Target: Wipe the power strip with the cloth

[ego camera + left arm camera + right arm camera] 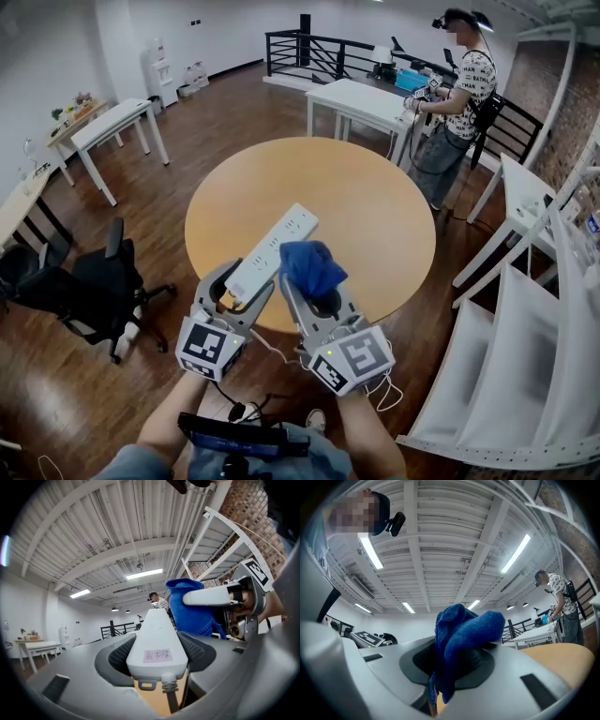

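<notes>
A white power strip [272,250] is held up above the near edge of the round wooden table [375,206]. My left gripper [246,298] is shut on its cord end; in the left gripper view the power strip [157,644] lies between the two dark pads with its cord hanging below. My right gripper [312,298] is shut on a bunched blue cloth [311,266], which rests against the strip's right side. In the right gripper view the blue cloth [461,644] bulges out between the jaws. The same cloth [192,609] shows beside the strip in the left gripper view.
A black office chair [89,281] stands at the left of the table. White tables [361,103] and a standing person [459,103] are beyond it. A white shelf frame [525,347] stands at the right. The strip's white cord [272,349] hangs toward the floor.
</notes>
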`<state>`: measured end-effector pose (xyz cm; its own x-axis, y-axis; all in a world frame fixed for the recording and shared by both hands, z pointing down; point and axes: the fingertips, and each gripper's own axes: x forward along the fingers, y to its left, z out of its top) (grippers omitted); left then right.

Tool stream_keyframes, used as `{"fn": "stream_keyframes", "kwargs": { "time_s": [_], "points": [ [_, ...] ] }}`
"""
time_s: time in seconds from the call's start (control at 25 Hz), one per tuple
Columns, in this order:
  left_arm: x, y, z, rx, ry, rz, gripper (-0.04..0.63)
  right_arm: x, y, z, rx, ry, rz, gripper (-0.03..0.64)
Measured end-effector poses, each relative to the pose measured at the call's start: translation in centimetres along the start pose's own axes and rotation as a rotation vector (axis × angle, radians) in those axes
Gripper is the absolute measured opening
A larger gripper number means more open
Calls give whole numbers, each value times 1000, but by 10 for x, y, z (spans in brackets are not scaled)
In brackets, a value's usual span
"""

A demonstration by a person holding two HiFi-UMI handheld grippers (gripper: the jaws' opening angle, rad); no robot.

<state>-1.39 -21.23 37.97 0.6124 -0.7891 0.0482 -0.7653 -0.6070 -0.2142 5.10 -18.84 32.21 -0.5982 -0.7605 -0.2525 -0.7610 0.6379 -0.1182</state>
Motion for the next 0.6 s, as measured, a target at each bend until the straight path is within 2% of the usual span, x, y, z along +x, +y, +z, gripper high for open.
{"fn": "stream_keyframes", "kwargs": {
  "time_s": [0.12, 0.24, 0.44, 0.6],
  "points": [
    [6, 4, -27, -52, 34, 3, 279, -3, -8, -3, 0, 11, -22, 71],
    [16, 6, -73, -96, 100, 7, 279, -10, -18, -9, 9, 24, -49, 71],
    [27, 4, -164, -171, 254, 5, 279, -23, -28, -25, 26, 66, -83, 71],
    [29, 8, -214, -217, 352, 40, 279, -30, -34, -36, 42, 96, -103, 71]
  ]
}}
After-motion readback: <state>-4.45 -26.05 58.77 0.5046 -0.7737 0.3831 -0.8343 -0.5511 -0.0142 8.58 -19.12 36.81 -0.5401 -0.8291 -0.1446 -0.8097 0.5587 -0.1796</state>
